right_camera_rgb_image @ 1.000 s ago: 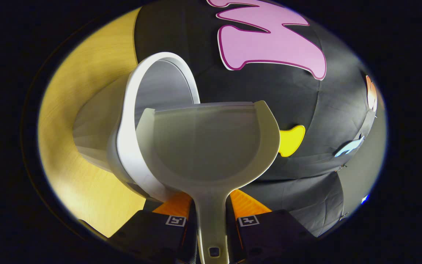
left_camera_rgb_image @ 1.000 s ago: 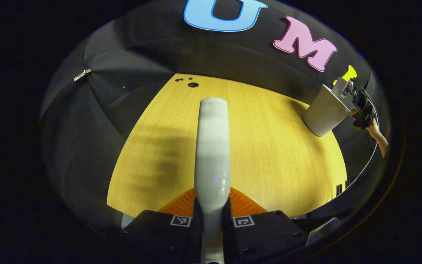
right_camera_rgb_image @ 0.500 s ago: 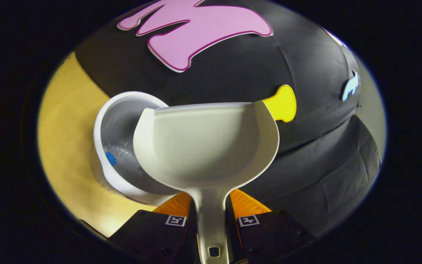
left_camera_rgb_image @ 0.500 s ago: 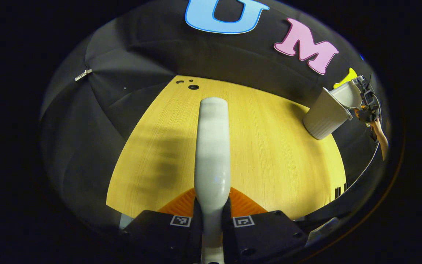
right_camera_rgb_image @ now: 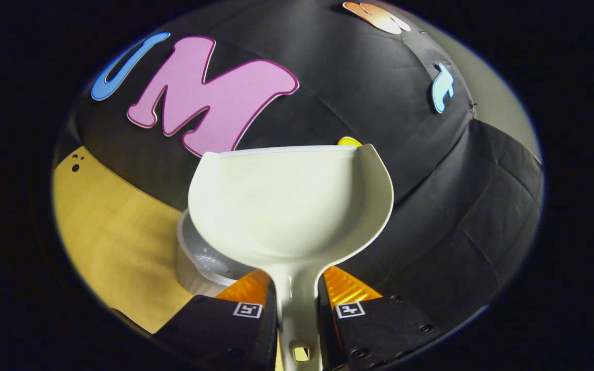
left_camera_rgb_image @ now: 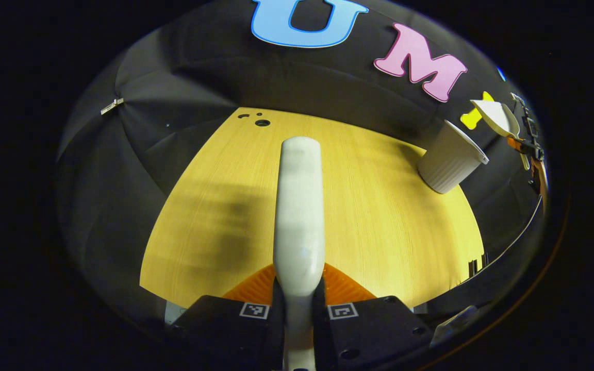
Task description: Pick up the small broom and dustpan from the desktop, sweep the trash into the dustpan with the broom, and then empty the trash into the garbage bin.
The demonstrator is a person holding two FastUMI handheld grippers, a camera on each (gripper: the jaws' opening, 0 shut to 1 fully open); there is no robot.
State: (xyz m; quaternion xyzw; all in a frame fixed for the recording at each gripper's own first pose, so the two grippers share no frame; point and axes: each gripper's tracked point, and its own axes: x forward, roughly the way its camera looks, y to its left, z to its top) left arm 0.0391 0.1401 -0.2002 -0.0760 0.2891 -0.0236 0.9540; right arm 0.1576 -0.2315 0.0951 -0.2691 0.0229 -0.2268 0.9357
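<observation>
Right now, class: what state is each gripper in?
Left gripper: shut on the broom.
Right gripper: shut on the dustpan.

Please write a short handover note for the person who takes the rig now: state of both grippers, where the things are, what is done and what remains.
Left gripper: shut on the small broom, its handle held above the wooden desktop.
Right gripper: shut on the dustpan by its handle, pan raised above the garbage bin.
The bin stands at the desktop's far right corner in the left gripper view.
Done: the pan's visible inside holds no trash, and none lies on the visible desktop, so the emptying looks finished.
Left: probably only to set broom and dustpan down; bin contents cannot be seen now.
</observation>
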